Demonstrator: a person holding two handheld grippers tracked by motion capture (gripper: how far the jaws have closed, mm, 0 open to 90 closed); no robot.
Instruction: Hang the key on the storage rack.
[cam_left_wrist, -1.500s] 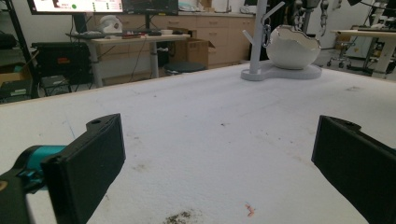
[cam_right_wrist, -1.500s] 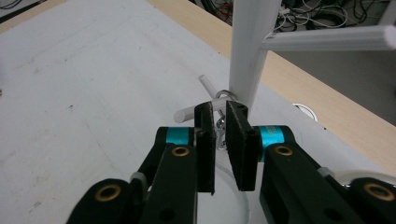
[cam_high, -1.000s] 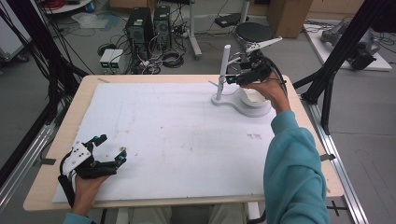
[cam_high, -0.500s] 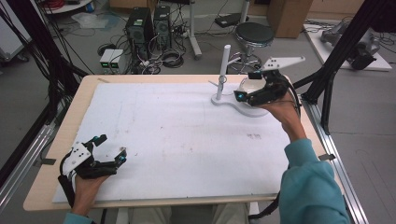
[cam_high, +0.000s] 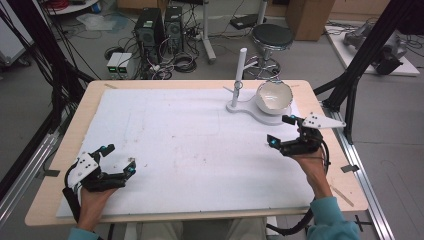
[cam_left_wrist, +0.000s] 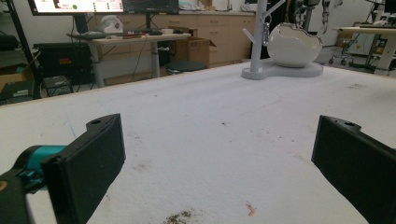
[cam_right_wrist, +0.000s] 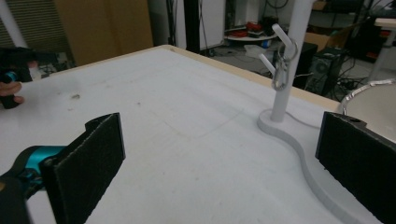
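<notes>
High view: both grippers idle, bowl on its stand

Right gripper (cam_high: 285, 131) hovers near the stand (cam_high: 260, 113), jaws wide apart and empty. The bowl (cam_high: 273, 97) sits tilted on that stand at the worktop's (cam_high: 200, 145) far right, beside a post (cam_high: 239, 75) with a carabiner (cam_right_wrist: 280, 74). Left gripper (cam_high: 117, 160), also wide open and empty, rests near the front edge. Any approach should come in low, clear of the bowl's rim.

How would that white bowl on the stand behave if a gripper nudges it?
The bowl looks rounded underneath and sits tilted on the stand, so it would probably rock or roll. Its glossy surface suggests slippery. It looks thin-walled with an uneven rim, so likely light and fragile.
</notes>
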